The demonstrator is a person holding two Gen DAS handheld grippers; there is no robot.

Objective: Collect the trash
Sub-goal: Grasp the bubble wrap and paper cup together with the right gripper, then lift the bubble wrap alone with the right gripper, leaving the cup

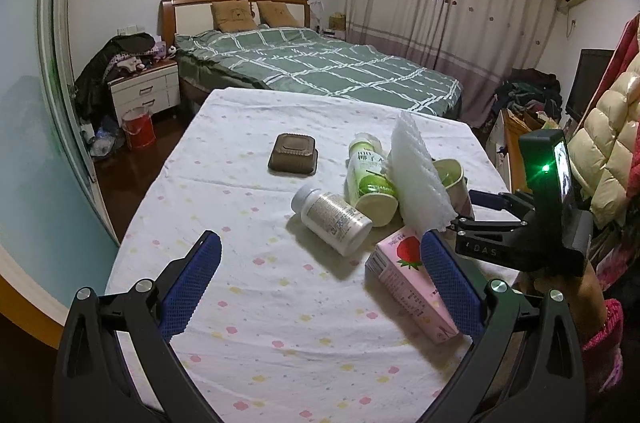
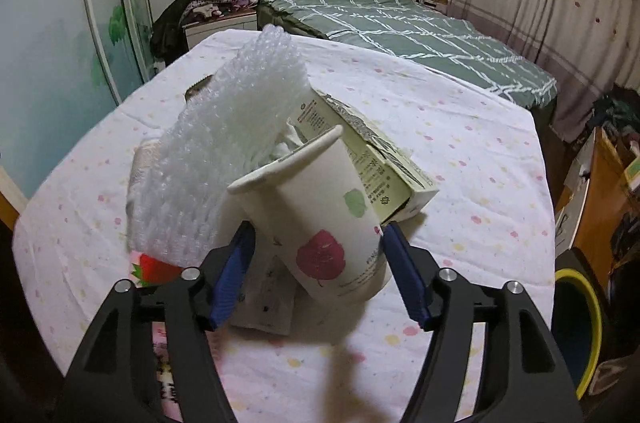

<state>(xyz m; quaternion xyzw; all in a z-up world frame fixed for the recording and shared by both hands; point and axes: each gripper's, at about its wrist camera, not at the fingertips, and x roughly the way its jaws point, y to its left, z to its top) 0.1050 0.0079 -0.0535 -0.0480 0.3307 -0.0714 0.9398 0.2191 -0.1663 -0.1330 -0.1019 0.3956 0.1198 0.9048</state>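
Trash lies on a table with a white dotted cloth (image 1: 248, 287). My right gripper (image 2: 320, 247) is shut on a white paper cup (image 2: 320, 211) with leaf prints, tilted and stuffed with a bubble-wrap sheet (image 2: 224, 147) and a green-printed carton (image 2: 372, 159). In the left wrist view the cup (image 1: 452, 179) and bubble wrap (image 1: 416, 179) show at the right. My left gripper (image 1: 320, 275) is open above the cloth. Its right finger is beside a pink strawberry carton (image 1: 408, 283). A white pill bottle (image 1: 332, 219), a green drink bottle (image 1: 368, 179) and a brown box (image 1: 294, 153) lie ahead.
A bed with a green checked quilt (image 1: 320, 67) stands behind the table. A nightstand with clothes (image 1: 140, 83) and a red bucket (image 1: 138, 129) are at the left. A bin with a yellow rim (image 2: 580, 327) stands on the floor at the right, near cluttered shelves.
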